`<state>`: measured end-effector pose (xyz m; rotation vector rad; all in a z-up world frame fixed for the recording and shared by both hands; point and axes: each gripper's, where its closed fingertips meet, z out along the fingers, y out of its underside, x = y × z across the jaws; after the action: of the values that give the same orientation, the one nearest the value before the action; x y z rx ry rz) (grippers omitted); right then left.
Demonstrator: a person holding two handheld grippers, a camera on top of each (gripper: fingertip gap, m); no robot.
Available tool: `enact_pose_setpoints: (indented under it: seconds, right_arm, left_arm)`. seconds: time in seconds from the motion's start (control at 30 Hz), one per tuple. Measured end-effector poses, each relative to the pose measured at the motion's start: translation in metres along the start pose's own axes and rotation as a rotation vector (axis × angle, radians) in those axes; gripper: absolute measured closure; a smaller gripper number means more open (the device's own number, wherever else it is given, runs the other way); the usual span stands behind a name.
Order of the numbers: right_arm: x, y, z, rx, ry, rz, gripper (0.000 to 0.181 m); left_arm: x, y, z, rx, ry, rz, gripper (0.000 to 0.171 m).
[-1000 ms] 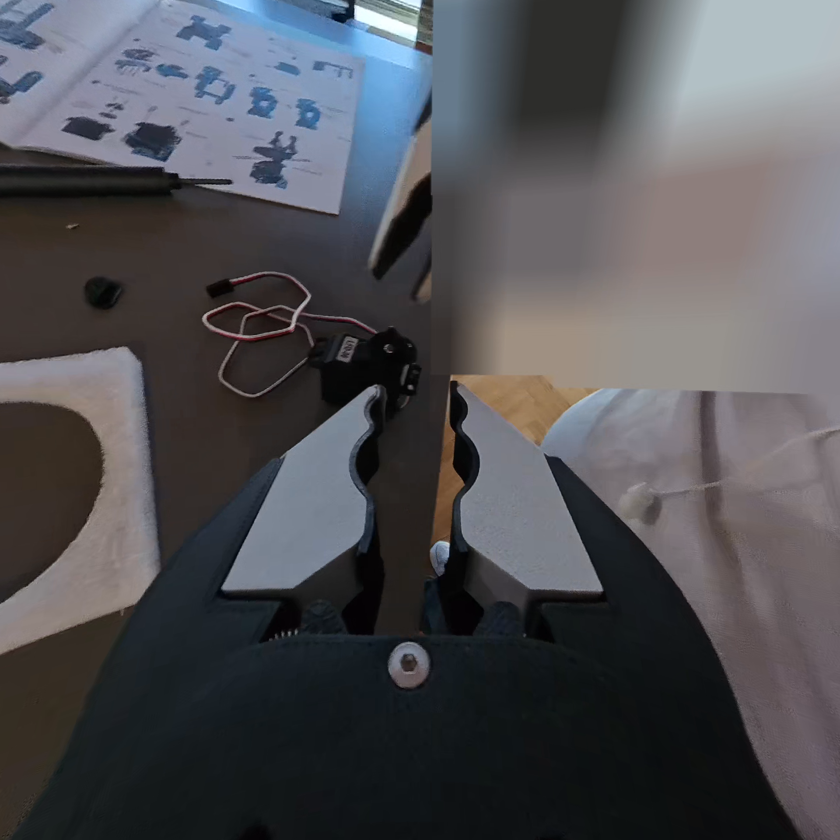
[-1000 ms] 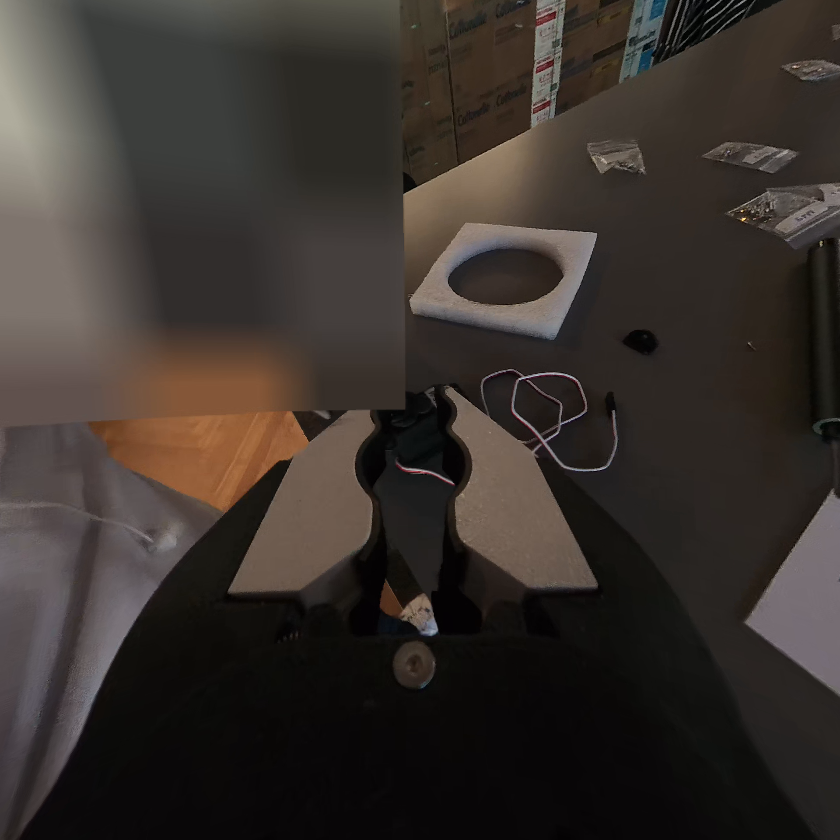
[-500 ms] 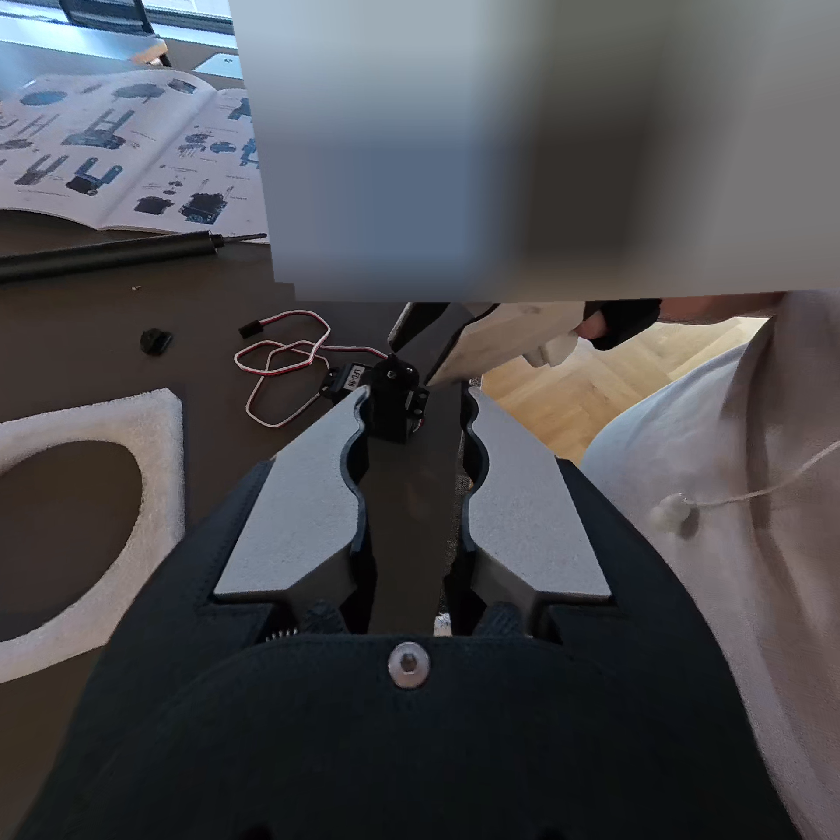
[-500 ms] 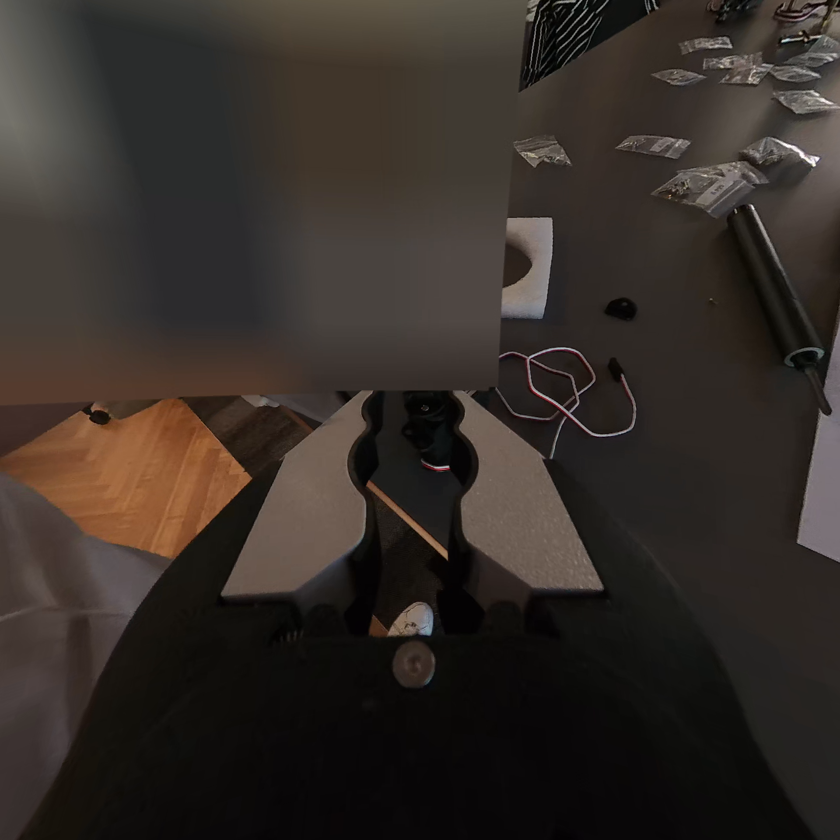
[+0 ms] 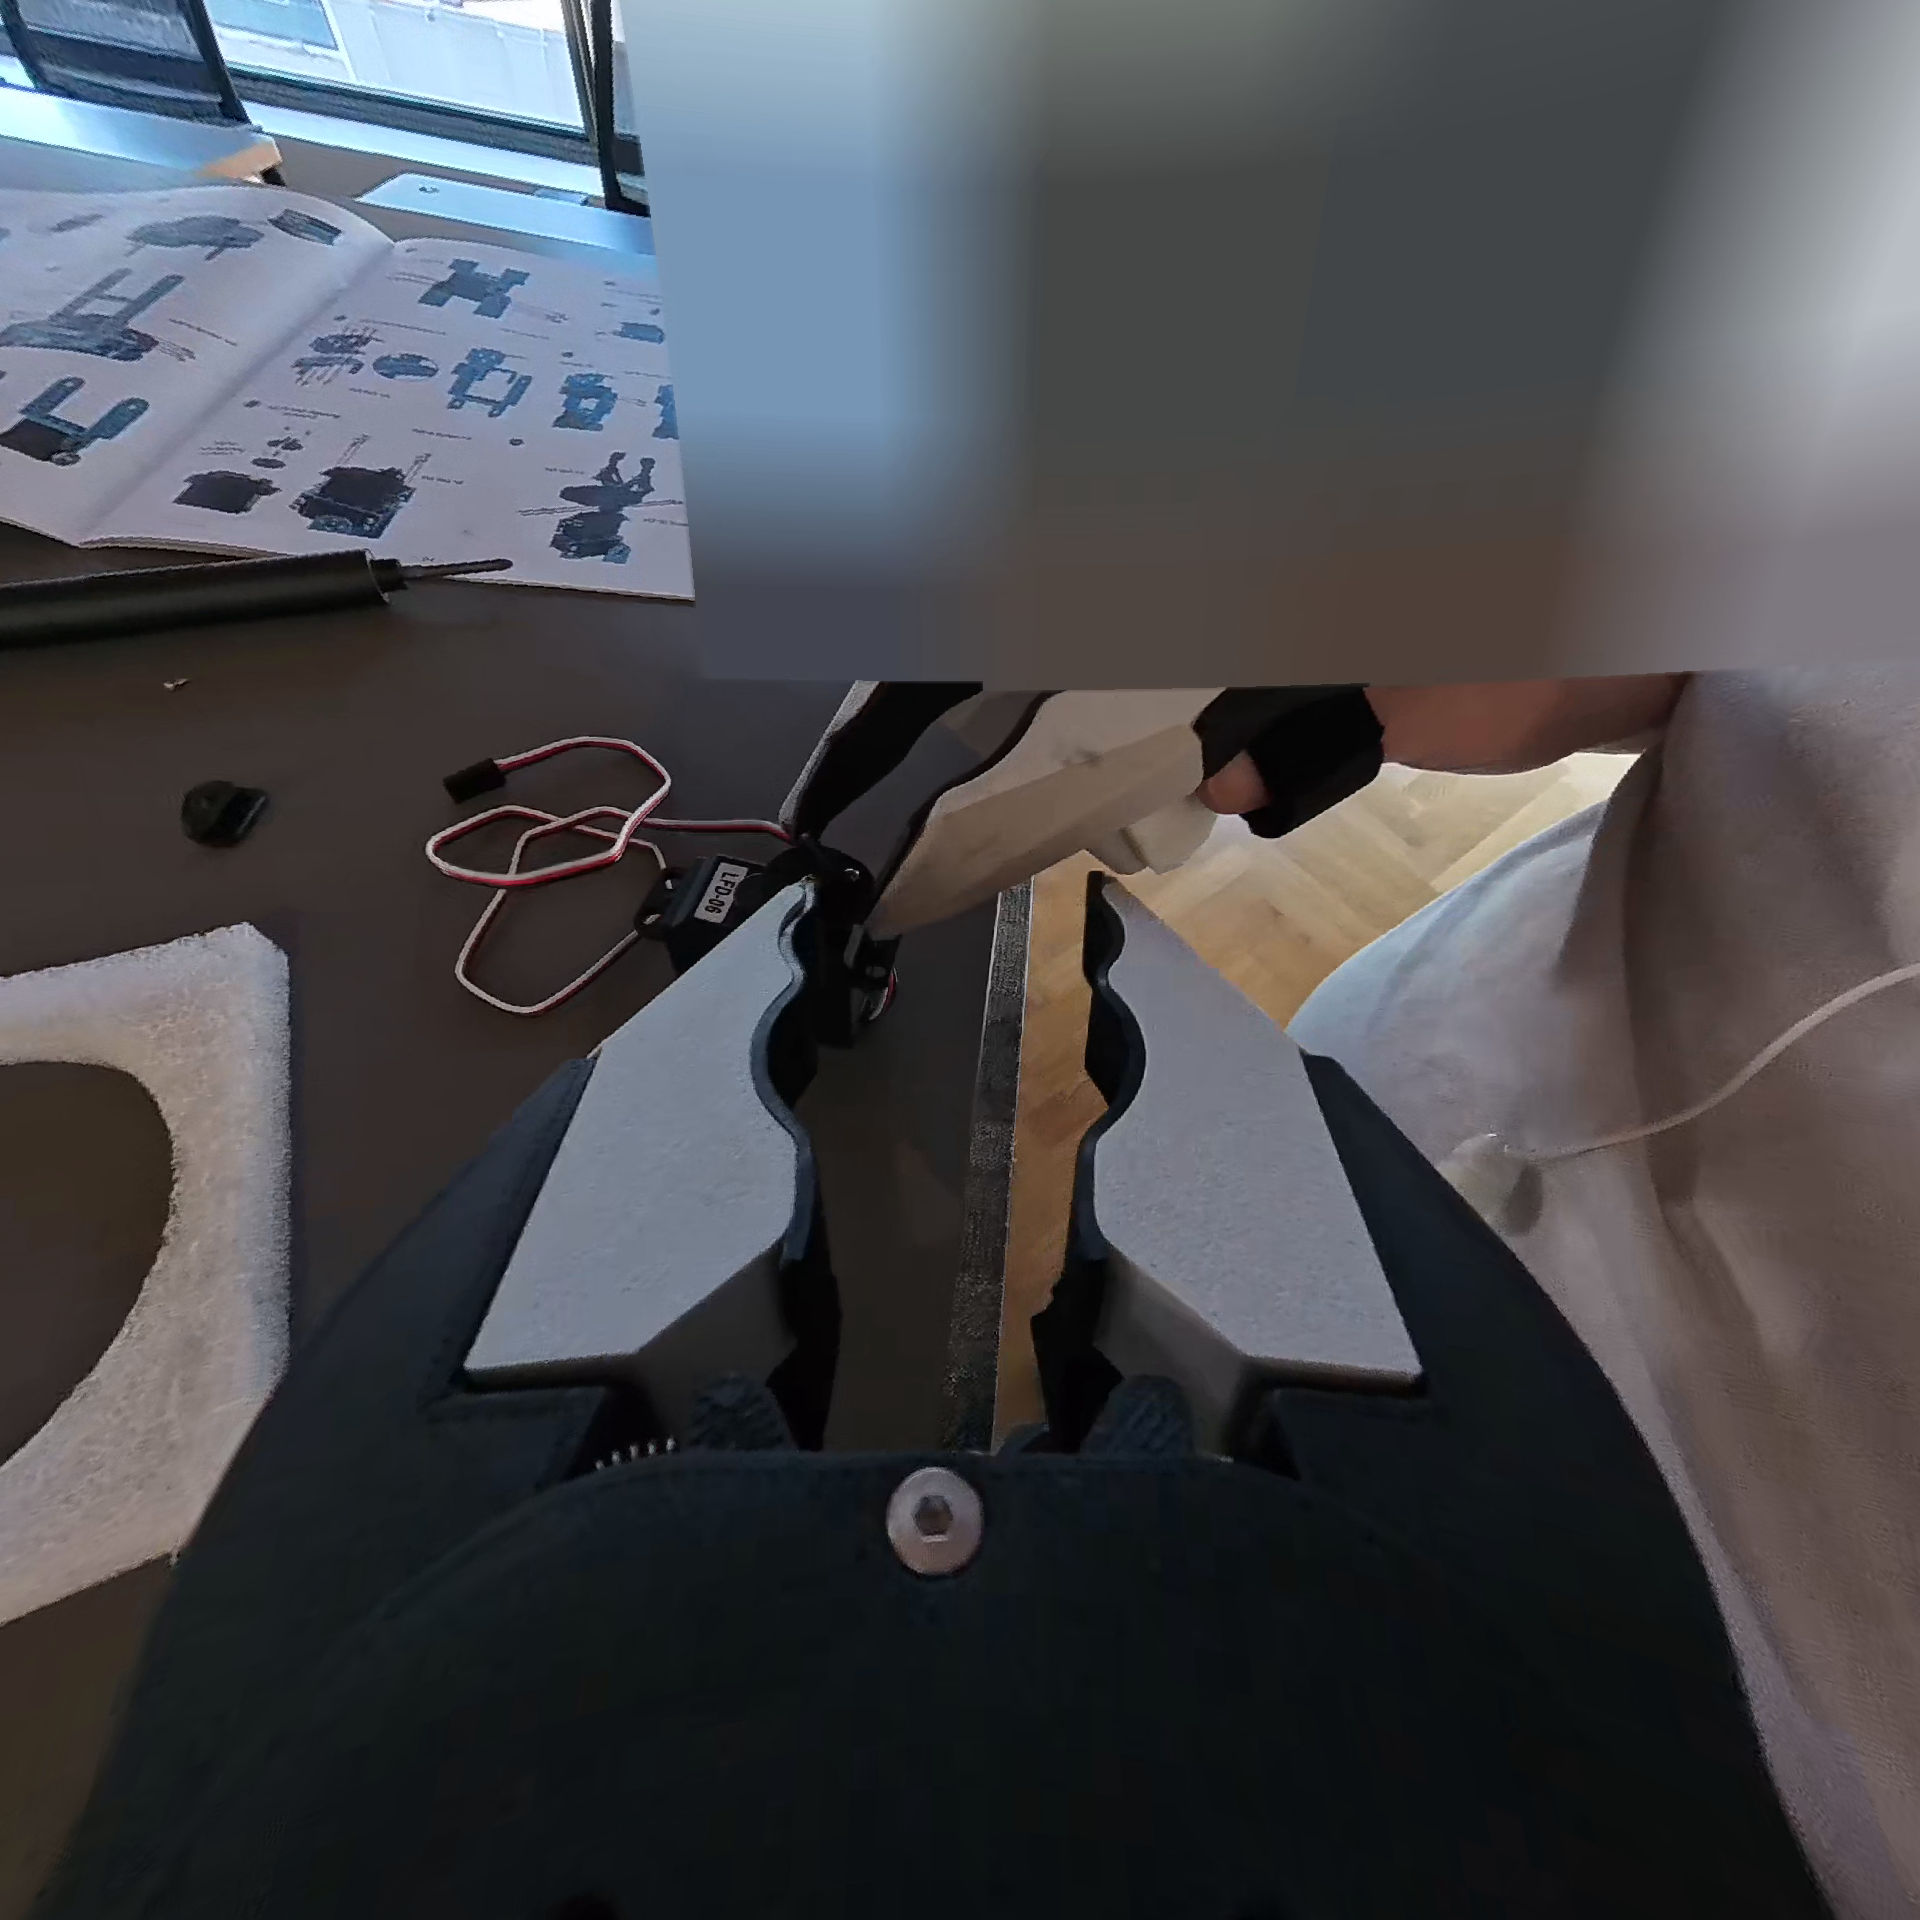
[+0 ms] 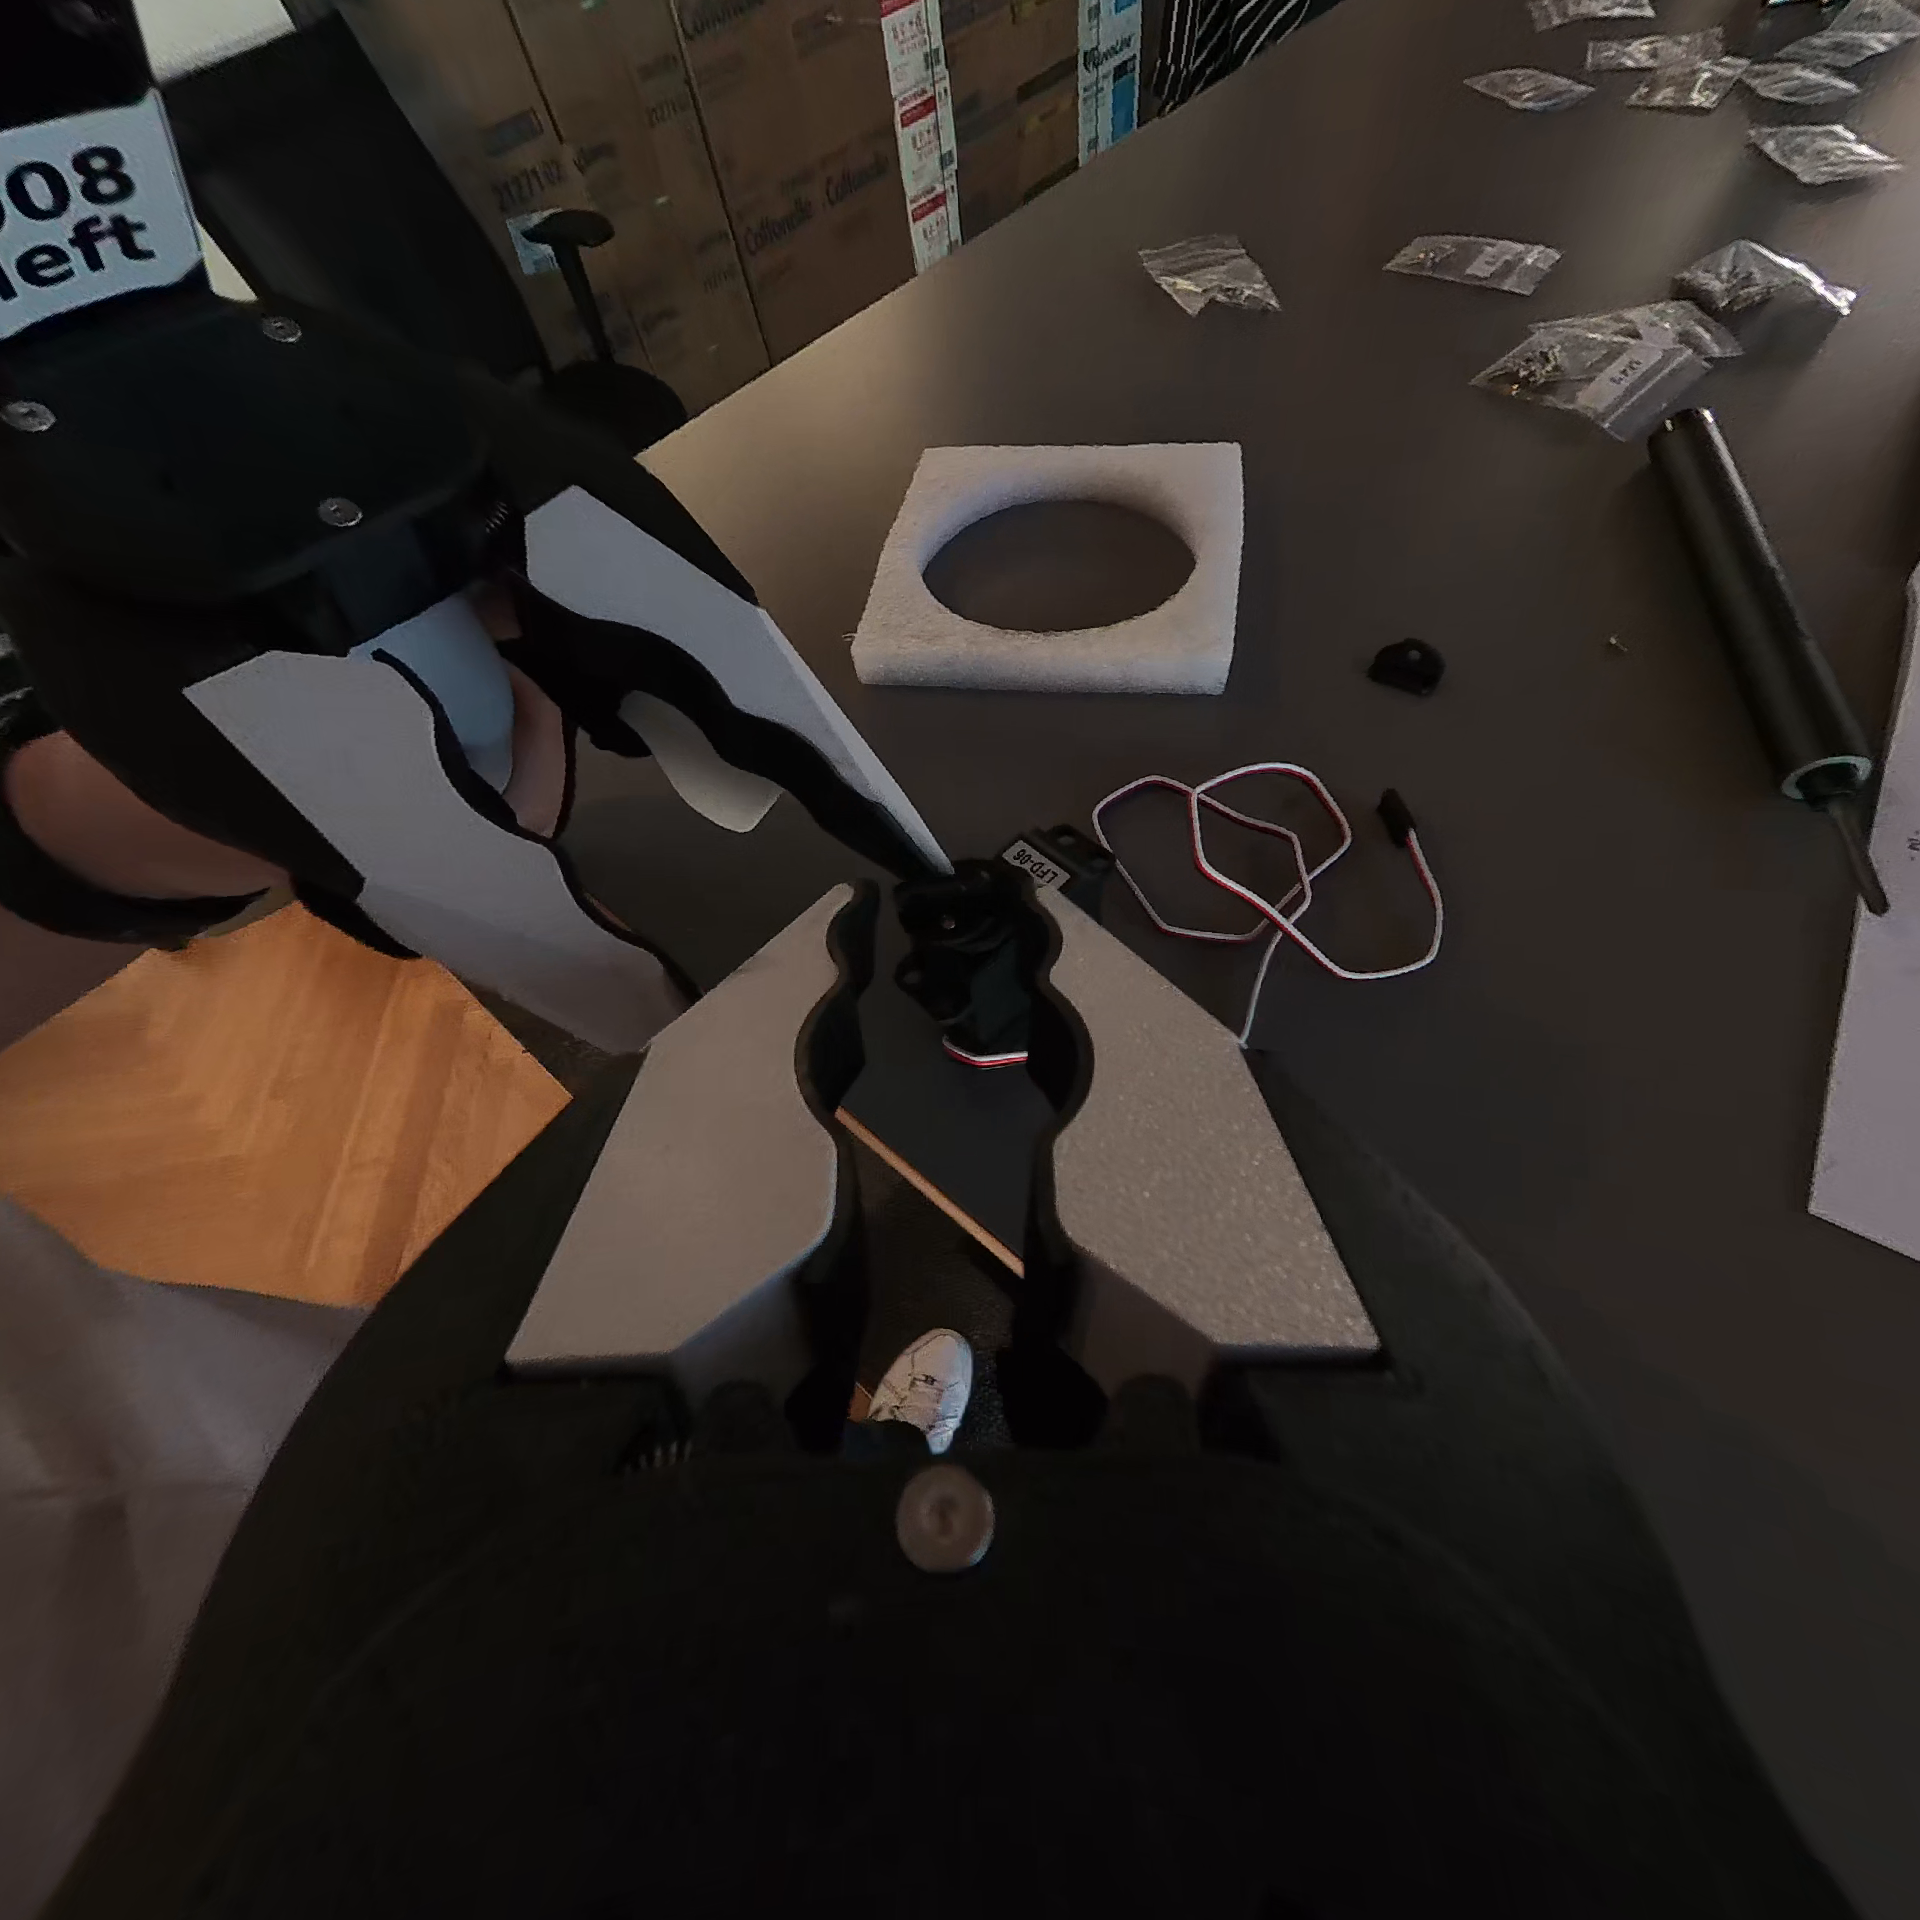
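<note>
1. A dark table [image 6: 1455,582] carried loose parts. Its near edge ran under both tools.
2. The left gripper [image 5: 951,894] was released, jaws wide. Its left fingertip sat against a small black servo motor [image 6: 971,966] near the table's edge.
3. The right gripper [image 6: 951,899] appeared clenched around the servo motor, a finger on each side.
4. Judged from this, a sound hold needed both fingers flat on the motor's sides, clear of its wire [image 6: 1278,831], with the table edge close by.
5. Further off lay an open booklet [image 5: 312,395], a white foam square [image 6: 1049,655] with a round hole, a black rod [image 6: 1766,623] and small clear bags [image 6: 1621,353].
6. Hard to make out: how firmly the right fingers pressed, what the bags held, and what a small black piece [image 6: 1405,662] was. A blurred patch hid much of the left wrist view.
</note>
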<state>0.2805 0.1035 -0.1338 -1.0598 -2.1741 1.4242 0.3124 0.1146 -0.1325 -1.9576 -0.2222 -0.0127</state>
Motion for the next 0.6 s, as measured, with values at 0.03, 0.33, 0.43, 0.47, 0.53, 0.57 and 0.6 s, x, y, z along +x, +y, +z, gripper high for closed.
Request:
enact_pose_setpoints:
  seconds: [0.03, 0.33, 0.43, 0.47, 0.53, 0.57, 0.6]
  right_arm:
    - [0.0008, 0.0002, 0.0003, -0.005, 0.008, -0.006, 0.156]
    - [-0.0017, 0.0010, -0.0016, -0.016, -0.017, -0.023, 0.163]
    - [-0.0006, 0.0014, -0.0028, -0.017, -0.016, -0.021, 0.163]
    - [-0.0001, 0.0015, -0.0033, -0.019, -0.015, -0.021, 0.163]
    - [0.0010, 0.0024, -0.0039, -0.026, -0.012, -0.029, 0.163]
    - [0.0015, 0.0025, -0.0045, -0.029, -0.014, -0.037, 0.163]
    - [0.0023, 0.0028, -0.0052, -0.034, -0.017, -0.047, 0.163]
  left_arm:
    - [0.0002, -0.0002, 0.0003, 0.004, 0.000, -0.002, 0.123]
    - [-0.0016, 0.0002, -0.0016, 0.013, -0.025, -0.008, 0.123]
    - [-0.0034, -0.0001, -0.0022, 0.027, -0.039, -0.012, 0.121]
    - [-0.0040, 0.0001, -0.0024, 0.028, -0.044, -0.012, 0.120]
    - [-0.0058, 0.0010, -0.0027, 0.031, -0.052, -0.018, 0.119]
    - [-0.0071, 0.0019, -0.0031, 0.030, -0.056, -0.017, 0.119]
    - [-0.0090, 0.0027, -0.0041, 0.027, -0.062, -0.014, 0.119]
